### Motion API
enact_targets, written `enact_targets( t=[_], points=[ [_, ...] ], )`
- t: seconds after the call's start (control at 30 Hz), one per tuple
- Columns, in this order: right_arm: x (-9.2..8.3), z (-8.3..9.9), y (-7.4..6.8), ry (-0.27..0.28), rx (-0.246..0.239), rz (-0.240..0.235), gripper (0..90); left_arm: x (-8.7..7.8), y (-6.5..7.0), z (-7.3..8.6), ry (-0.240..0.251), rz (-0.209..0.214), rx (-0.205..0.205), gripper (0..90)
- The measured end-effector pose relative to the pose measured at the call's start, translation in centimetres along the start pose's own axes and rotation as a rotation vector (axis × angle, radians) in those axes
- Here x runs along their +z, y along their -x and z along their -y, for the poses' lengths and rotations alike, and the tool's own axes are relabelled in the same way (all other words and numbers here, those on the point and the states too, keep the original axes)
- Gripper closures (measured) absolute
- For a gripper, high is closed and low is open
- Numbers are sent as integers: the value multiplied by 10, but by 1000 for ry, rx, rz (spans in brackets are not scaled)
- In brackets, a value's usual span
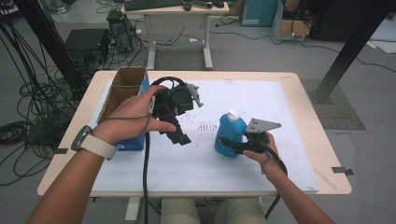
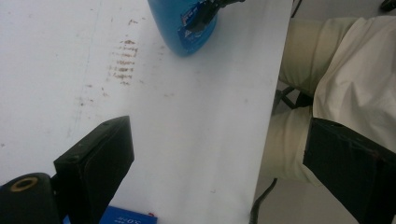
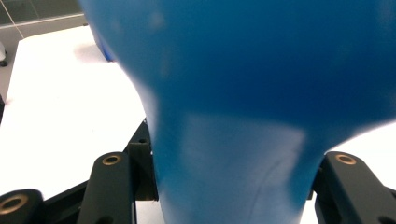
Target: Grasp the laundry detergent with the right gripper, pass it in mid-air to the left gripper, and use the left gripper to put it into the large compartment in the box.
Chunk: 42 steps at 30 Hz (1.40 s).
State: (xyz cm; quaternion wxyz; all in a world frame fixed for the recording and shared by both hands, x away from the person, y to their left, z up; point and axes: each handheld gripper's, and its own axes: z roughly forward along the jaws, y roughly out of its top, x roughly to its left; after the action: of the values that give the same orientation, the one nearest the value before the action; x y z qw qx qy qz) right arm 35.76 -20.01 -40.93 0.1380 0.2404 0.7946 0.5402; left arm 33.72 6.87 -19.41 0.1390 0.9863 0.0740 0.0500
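Note:
A blue bottle (image 1: 229,135) with a white cap (image 1: 233,115) stands upright on the white mat (image 1: 261,102), right of centre. My right gripper (image 1: 232,145) is shut on its lower body from the near side. In the right gripper view the bottle (image 3: 233,93) sits between the two black jaws, which press on its narrow part. My left gripper (image 1: 181,138) is held above the mat to the left of the bottle, jaws pointing down and toward me. Its jaws stand wide open with nothing between them (image 2: 224,172), and the bottle's base (image 2: 184,28) lies beyond them.
An open cardboard box (image 1: 122,86) stands at the mat's left edge, with a blue box (image 1: 133,142) below it under the left hand. Brown smudges (image 1: 208,126) mark the mat between the grippers. The table's near edge (image 2: 268,116) and the person's legs lie close.

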Motion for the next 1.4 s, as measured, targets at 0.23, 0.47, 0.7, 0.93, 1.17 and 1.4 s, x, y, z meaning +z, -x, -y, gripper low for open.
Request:
enact_targets(
  t=[0.23, 0.47, 0.7, 0.93, 1.17, 1.4],
  points=[
    [-3, -4, 2, 12, 9, -16, 438, -3, 2, 0, 0, -12, -6, 89],
    [-12, -15, 5, 21, 8, -62, 438, -7, 5, -3, 3, -20, -6, 89],
    [-23, -28, 7, 13, -6, -164, 437, -12, 9, -9, 11, -18, 1, 82],
    [-37, -43, 12, 11, -79, -251, 436, -18, 12, -20, 28, -15, 16, 79],
    [-50, -54, 15, -6, -129, -318, 436, -23, 14, -33, 37, -10, 38, 77],
    [-61, -63, 12, -40, -139, -389, 437, -23, 15, -46, 54, 2, 59, 76]
  ],
)
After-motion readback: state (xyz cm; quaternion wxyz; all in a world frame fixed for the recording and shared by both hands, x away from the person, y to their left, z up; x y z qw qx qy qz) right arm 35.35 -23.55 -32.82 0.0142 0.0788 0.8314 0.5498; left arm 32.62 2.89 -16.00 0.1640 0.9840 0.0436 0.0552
